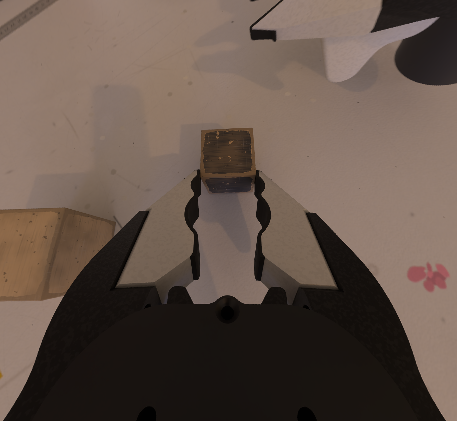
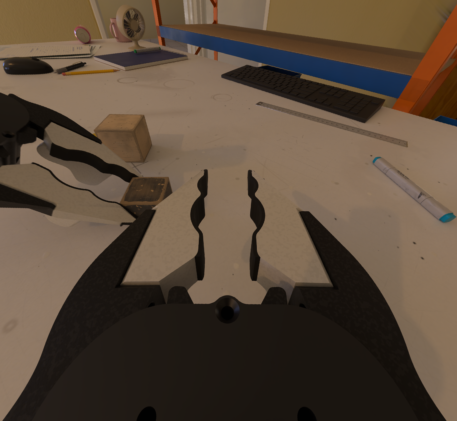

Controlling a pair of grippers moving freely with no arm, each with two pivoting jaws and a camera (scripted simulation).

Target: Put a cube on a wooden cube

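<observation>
Between the fingertips of the left gripper [image 1: 227, 174] sits the small dark cube [image 1: 227, 153], a worn block with pale tan edges and scuffed dark faces. It rests on the white counter [image 1: 321, 161], and the two fingertips flank its near corners, touching or almost touching; whether they actually press it cannot be told. To the near left of that gripper stands the larger wooden cube [image 1: 44, 253], light tan and speckled, well apart from the dark cube. Seen from the right wrist, the wooden cube [image 2: 125, 137] stands just beyond the dark cube [image 2: 146, 192], with the left gripper [image 2: 134, 196] reaching in from the left. The right gripper [image 2: 227, 172] hangs over bare counter to the right of the dark cube, its fingers parted with nothing between them. Farther out lie a blue-capped marker [image 2: 413, 190], a steel ruler [image 2: 331, 123] and a black keyboard [image 2: 304, 91]. A red stain [image 1: 429, 276] marks the counter at the near right.
</observation>
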